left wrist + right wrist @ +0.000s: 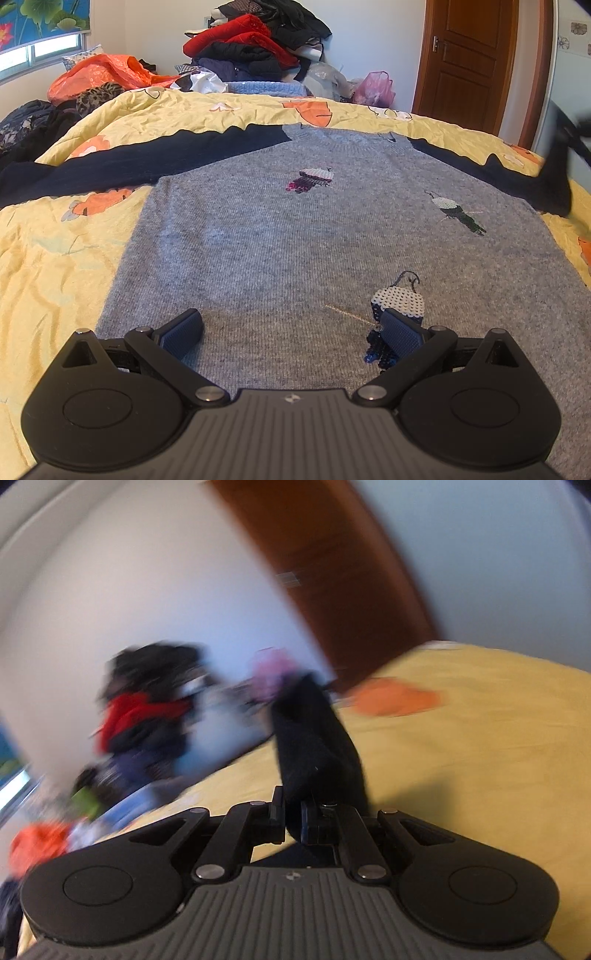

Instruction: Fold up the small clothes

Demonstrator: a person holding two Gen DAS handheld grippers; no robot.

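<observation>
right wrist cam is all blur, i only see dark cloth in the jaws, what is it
Observer: It is the navy right sleeve of a grey sweater, lifted off the quilt by the right gripper.
Operator: where's the rest of it
Observer: The body lies flat on the yellow quilt, neck toward the far side, and the other navy sleeve is stretched out flat.
Operator: left gripper doing anything
Observer: The left gripper is wide open over the hem, holding nothing.
</observation>
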